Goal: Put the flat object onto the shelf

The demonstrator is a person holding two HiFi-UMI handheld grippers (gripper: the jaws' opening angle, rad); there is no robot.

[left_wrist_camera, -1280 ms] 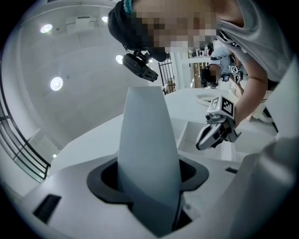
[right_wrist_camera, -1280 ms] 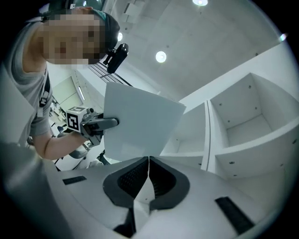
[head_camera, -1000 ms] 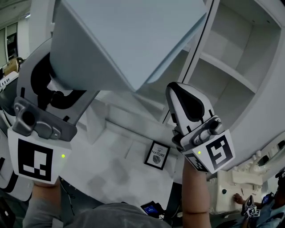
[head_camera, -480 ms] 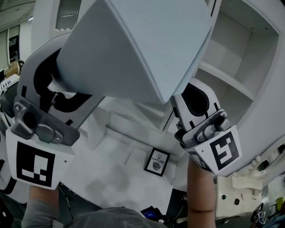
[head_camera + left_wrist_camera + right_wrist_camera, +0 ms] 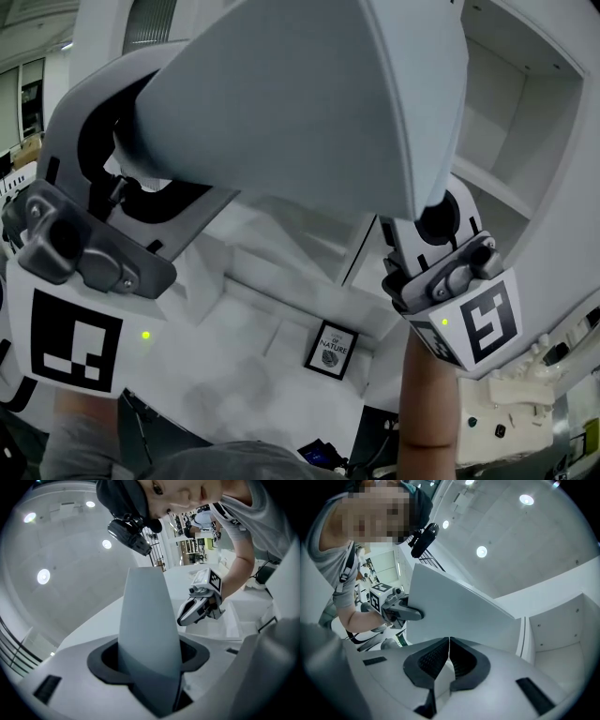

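Left gripper view: the left hand-held gripper (image 5: 152,663) is standing wide, its jaws pressing on both sides of the flat object (image 5: 147,616), which is filling the gap and rising out of it as a pale wedge.
Right gripper view: the right hand-held gripper (image 5: 448,660) is pinching nearly closed on a thin edge of the same panel, one ribbed jaw on each face.
Position: in the head view the flat object is hanging in the air, tilted, spanning between the two grippers just in front of the white shelf (image 5: 525,103) and not yet resting on any of its boards.
Stiffness: it is keeping straight edges while held at two points only, so it is probably behaving as a rigid board.
Weight: likely light for its size, though the broad face is making it awkward to steer.
Surface: smooth and matt, so it is probably tending to slip through a weak pinch.
Hold: opposite edges, as now, are looking like the best places, keeping both faces free to slide onto a board.
Risk: a corner is sitting close to the shelf's upright and could knock it.
Below: the white table (image 5: 234,375) is carrying a small framed card (image 5: 330,349), well apart from the panel.
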